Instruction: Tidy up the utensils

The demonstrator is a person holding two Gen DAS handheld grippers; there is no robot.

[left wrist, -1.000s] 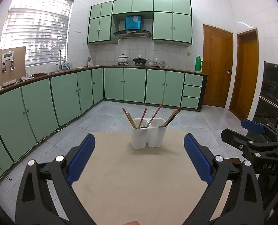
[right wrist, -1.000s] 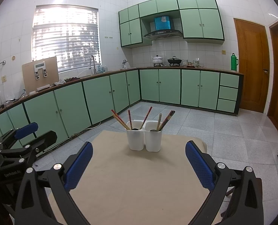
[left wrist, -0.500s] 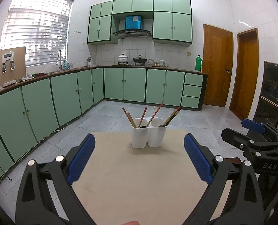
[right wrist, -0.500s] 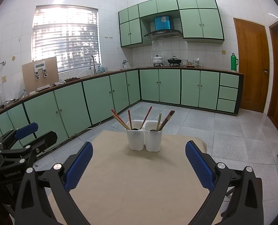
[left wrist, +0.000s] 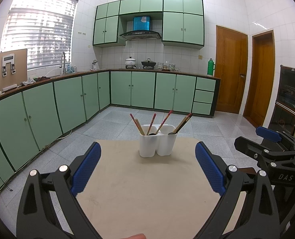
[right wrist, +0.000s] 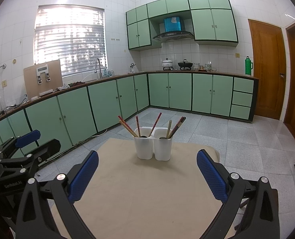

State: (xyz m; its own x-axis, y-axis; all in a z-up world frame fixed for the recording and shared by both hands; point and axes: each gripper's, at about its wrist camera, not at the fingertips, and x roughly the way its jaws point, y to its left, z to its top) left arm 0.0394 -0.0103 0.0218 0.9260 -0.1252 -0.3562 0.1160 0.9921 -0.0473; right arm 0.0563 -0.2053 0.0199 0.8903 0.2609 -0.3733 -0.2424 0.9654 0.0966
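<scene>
Straight ahead, at the far middle of the beige bench [left wrist: 147, 189], stands the white plastic two-cup holder [left wrist: 157, 145] with upright, slanting chopsticks [left wrist: 163, 122]. Both the left hand-held gripper [left wrist: 147, 167] and right hand-held gripper [right wrist: 147, 172] gape wide, empty, about equally far.

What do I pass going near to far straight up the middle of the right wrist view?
Right gripper, jaws open → bare tan table top → white two-cup utensil holder with chopsticks sticking out → grey tiled floor → green base cabinets → pots on the stove → range hood.
</scene>
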